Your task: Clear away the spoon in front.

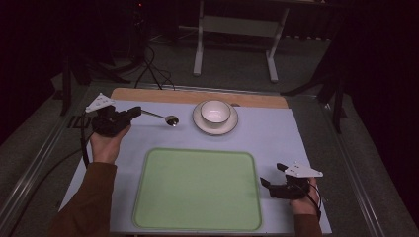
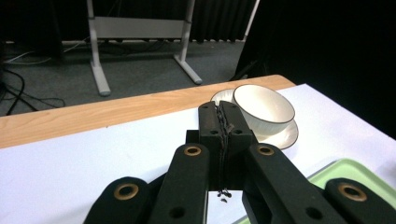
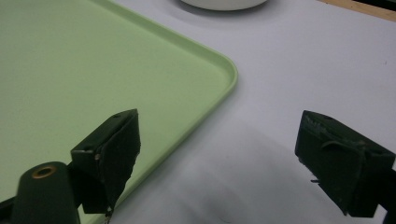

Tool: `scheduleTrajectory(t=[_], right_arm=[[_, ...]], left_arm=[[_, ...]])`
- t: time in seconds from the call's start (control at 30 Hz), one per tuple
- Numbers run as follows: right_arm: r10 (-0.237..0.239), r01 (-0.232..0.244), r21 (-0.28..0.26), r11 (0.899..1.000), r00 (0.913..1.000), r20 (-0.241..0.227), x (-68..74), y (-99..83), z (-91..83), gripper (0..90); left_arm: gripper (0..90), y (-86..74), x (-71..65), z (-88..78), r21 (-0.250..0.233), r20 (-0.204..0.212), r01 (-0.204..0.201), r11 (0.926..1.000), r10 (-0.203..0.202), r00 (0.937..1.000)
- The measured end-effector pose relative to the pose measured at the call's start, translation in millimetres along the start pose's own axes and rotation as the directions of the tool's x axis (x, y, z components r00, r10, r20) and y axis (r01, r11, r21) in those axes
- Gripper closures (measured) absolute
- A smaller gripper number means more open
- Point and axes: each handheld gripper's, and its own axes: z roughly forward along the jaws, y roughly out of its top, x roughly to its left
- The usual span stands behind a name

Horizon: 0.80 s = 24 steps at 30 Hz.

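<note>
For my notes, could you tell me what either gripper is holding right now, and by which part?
The left gripper holds a spoon by the end of its handle, bowl end toward the cup. The right gripper is open and holds nothing.

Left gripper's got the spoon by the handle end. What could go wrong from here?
1. The left gripper pinches only the handle tip; the spoon may pivot or slip.
2. The spoon bowl hangs close to the cup on its saucer; a swing could knock them.
3. The right gripper sits open beside the green tray, so it could nudge it.
</note>
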Motion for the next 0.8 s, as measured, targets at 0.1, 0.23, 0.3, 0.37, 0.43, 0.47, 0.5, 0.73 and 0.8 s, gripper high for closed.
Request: scheduleTrajectory(t=[0.1,0.23,0.3,0.37,0.43,0.47,0.5,0.73,0.8], right_arm=[[0.000,0.000,0.000,1.000,1.0000,0.000,0.0,0.0,-0.1,13.9],[0.001,-0.001,-0.001,1.000,1.0000,0.001,0.2,-0.1,0.0,13.9],[0.001,-0.001,0.000,1.000,1.0000,0.001,0.3,0.0,0.1,13.9],[0.000,0.000,0.000,1.000,1.0000,0.001,0.4,0.0,0.1,13.9],[0.000,0.000,0.001,1.000,1.0000,0.001,0.4,-0.1,0.3,13.9],[0.000,0.000,0.002,1.000,1.0000,0.001,0.4,-0.1,0.2,13.9],[0.001,-0.001,0.001,1.000,1.0000,0.001,0.4,-0.1,0.2,13.9],[0.001,-0.001,0.002,1.000,1.0000,0.001,0.8,-0.1,0.6,13.9],[0.001,-0.001,0.003,1.000,1.0000,0.000,0.8,-0.1,0.7,13.9]], left_arm=[[89.3,-2.5,1.4,-5.2,0.002,-0.002,0.003,1.0000,-0.003,1.0000],[89.3,-6.4,3.3,-12.0,0.009,-0.007,0.007,0.9999,-0.007,0.9999],[89.3,-8.4,4.0,-15.4,0.012,-0.010,0.006,0.9999,-0.006,0.9999],[89.3,-10.4,4.7,-18.7,0.013,-0.007,0.011,0.9999,-0.011,0.9999],[89.3,-12.1,5.0,-21.8,0.017,0.002,0.018,0.9997,-0.018,0.9998],[89.3,-12.8,4.8,-23.3,0.019,0.001,0.018,0.9997,-0.018,0.9998],[89.2,-13.5,4.7,-24.7,0.024,0.001,0.018,0.9996,-0.018,0.9998],[89.3,-16.2,2.5,-33.8,0.038,-0.002,0.009,0.9992,-0.009,1.0000],[89.3,-18.1,2.1,-34.9,0.047,-0.010,0.002,0.9989,-0.001,0.9999]])
